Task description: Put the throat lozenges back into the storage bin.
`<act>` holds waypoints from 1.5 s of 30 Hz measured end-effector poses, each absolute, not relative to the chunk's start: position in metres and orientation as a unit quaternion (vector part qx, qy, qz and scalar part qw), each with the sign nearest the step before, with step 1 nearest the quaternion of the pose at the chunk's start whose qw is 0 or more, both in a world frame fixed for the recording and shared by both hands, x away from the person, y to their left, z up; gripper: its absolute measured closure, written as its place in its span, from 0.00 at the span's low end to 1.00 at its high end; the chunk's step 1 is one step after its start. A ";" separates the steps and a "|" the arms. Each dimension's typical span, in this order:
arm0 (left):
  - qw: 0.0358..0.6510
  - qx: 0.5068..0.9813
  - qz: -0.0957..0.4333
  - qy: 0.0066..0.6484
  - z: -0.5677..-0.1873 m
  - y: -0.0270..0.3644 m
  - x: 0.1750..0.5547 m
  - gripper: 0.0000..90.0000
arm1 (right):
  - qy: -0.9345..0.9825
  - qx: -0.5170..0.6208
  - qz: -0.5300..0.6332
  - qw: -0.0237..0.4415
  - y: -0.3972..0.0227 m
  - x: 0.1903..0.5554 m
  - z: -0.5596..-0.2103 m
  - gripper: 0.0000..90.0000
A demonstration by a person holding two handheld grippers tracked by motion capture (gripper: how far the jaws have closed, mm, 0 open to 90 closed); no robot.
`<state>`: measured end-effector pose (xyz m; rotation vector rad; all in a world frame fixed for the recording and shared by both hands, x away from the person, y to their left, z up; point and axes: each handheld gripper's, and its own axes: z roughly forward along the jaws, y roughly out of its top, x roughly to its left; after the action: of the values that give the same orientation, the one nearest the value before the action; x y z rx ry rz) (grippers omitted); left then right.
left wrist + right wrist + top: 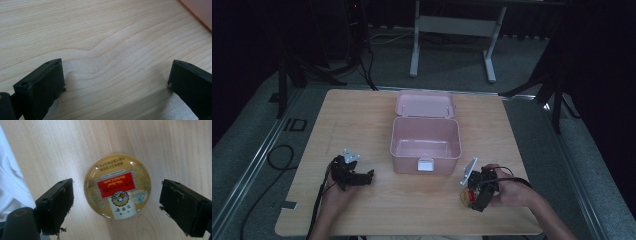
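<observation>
Where claws gape, one tin (117, 186), one box (425, 145)

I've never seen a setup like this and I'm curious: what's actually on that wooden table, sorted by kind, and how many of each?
Pink box with its lid open: 1
Round tin with a red and gold label: 1
Hand-held grippers: 2, the left gripper and the right gripper
Total: 4

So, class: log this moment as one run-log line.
right gripper: open, astride tin | left gripper: open, idle | box: open
</observation>
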<state>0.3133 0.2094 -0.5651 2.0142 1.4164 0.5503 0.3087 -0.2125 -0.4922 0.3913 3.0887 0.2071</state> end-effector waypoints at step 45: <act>0.304 0.760 0.208 0.535 -0.565 0.209 0.313 0.01 | 0.994 0.110 0.018 -0.002 -0.203 0.314 -0.517 0.17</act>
<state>0.3133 0.2095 -0.5650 2.0145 1.4164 0.5505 0.3141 -0.2026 -0.5169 0.3471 3.1256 0.0553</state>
